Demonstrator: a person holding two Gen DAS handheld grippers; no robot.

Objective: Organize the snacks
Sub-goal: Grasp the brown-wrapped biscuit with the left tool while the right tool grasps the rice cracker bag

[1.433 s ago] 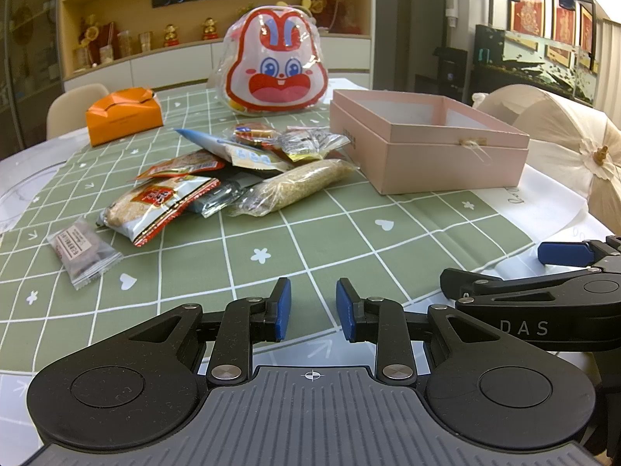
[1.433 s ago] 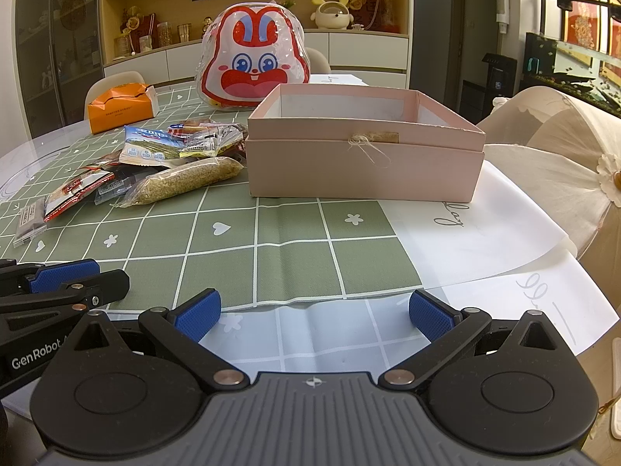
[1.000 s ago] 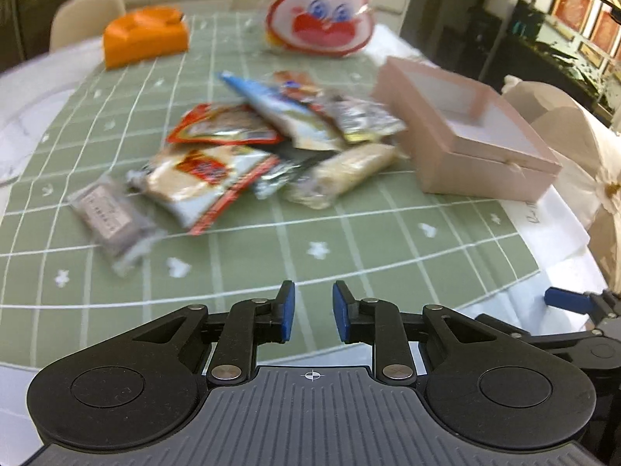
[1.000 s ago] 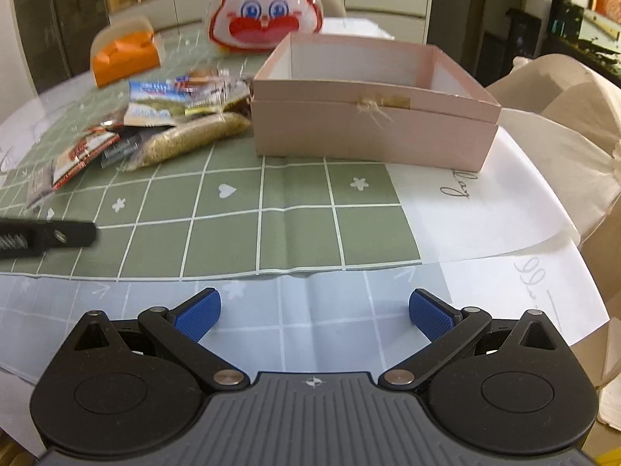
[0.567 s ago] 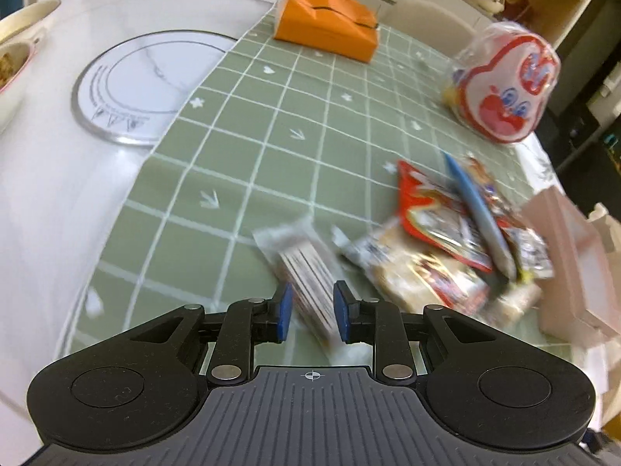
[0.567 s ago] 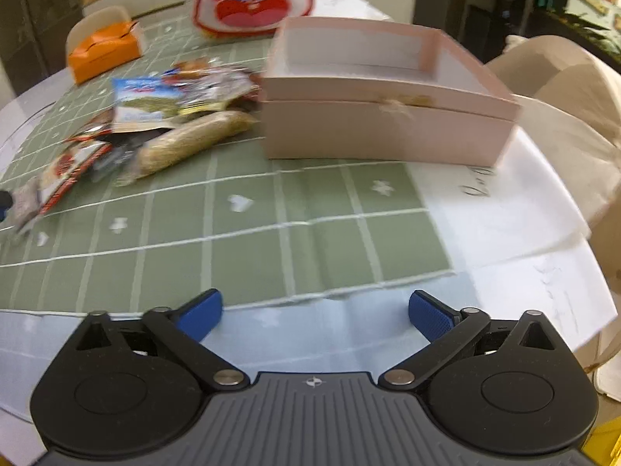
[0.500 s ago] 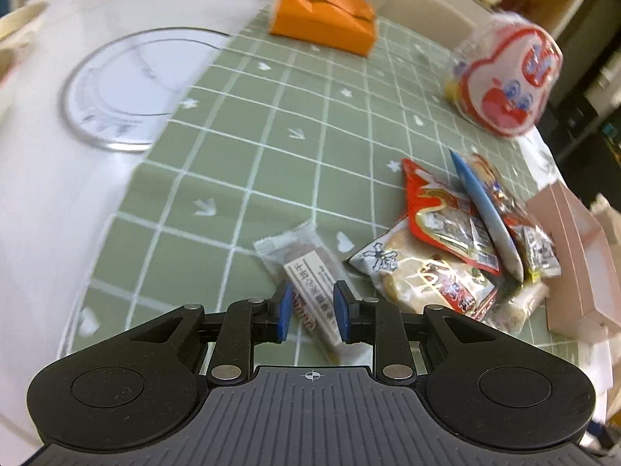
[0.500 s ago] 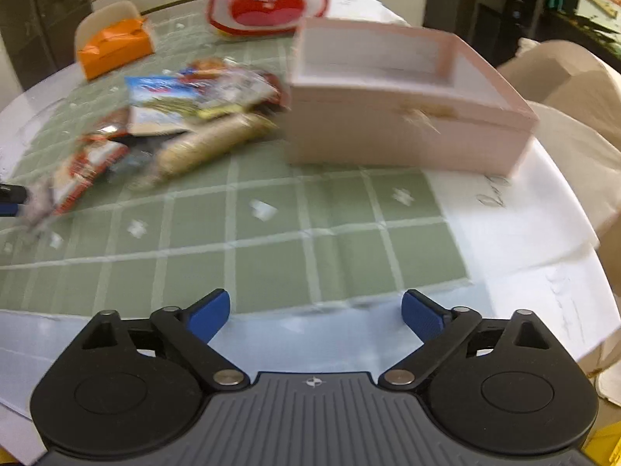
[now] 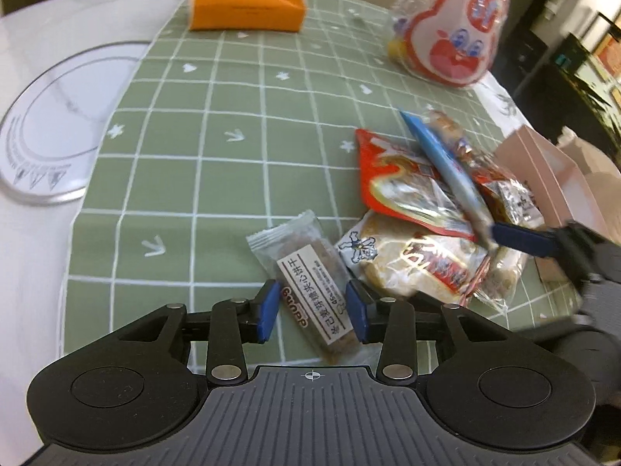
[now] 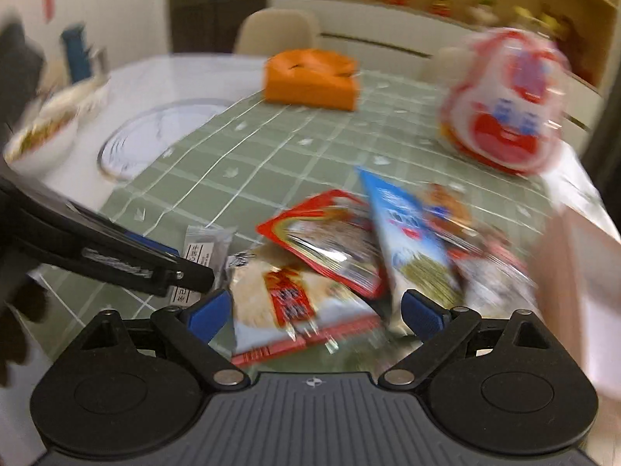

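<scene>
A clear biscuit packet (image 9: 310,283) with a white label lies on the green checked cloth (image 9: 217,178). My left gripper (image 9: 312,310) straddles its near end; the jaws are opening and the pads stand just off its sides. The blurred right wrist view shows my right gripper (image 10: 316,314) over a white-and-red cracker packet (image 10: 283,295), jaws wide and closing, with the packet lying between them untouched. Beyond it lie a red packet (image 9: 403,186) and a blue packet (image 9: 446,167). The open pink box (image 9: 543,178) stands at the right.
A rabbit-faced bag (image 9: 450,35) and an orange box (image 9: 244,0) sit at the far end of the cloth. A round marble turntable (image 9: 50,124) lies to the left, with a bowl of food (image 10: 42,136) beside it. A right gripper finger (image 9: 520,239) reaches in over the pile.
My left gripper swung left onto the biscuit packet, then its jaws widened around it. My right gripper swung left from the pink box to the snack pile, its jaws narrowing slightly.
</scene>
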